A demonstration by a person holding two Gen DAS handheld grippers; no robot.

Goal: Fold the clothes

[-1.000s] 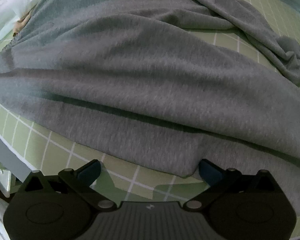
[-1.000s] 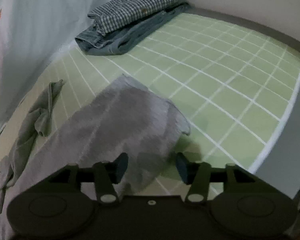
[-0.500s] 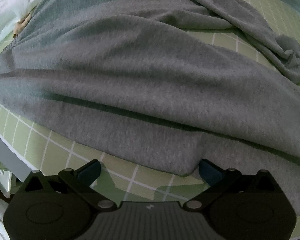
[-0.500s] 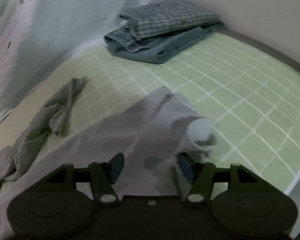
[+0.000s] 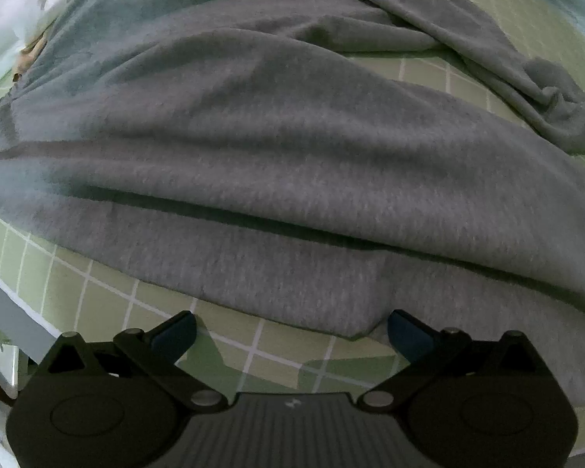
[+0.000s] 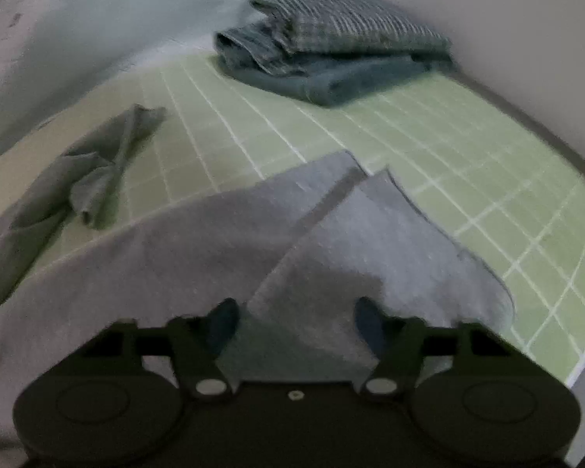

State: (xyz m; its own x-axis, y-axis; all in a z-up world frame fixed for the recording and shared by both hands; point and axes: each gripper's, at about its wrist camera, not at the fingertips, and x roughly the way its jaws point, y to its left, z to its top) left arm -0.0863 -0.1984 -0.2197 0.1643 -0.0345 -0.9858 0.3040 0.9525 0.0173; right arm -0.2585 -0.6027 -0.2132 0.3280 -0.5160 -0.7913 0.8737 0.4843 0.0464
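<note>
Surface: green mat (image 6: 429, 144) with a white grid, laid over what looks like a bed against a pale wall; you are working near its edge.
Garment: grey garment (image 5: 277, 148) spread wide across the mat, rumpled, with one long crease running left to right in your left view.
Sleeve: grey sleeve (image 5: 499, 58) lies bunched on the far right of that view, cuff end crumpled on the mat.
Change, right side: a second ago the garment's right corner lay flat on the mat in front of your right tool (image 6: 296, 321); now that corner stands lifted and turned over as a flap (image 6: 374, 249), and the view has swung toward the far stack.
Change, left side: almost none; the view sits a touch closer to the hem.
Meaning: reads as a fold being started from the right end, not yet laid down.
Left tool (image 5: 292, 329): fingers spread wide, straddling the near hem corner, pinching nothing.
Right tool: fingers apart with cloth between them; whether they bear on it, you cannot tell.
Long axis: runs left to right along the near mat edge; the lifted end points right and far.
Other: folded stack (image 6: 331, 46) at the far end, plaid on top; white cloth (image 5: 23, 19) far left.
</note>
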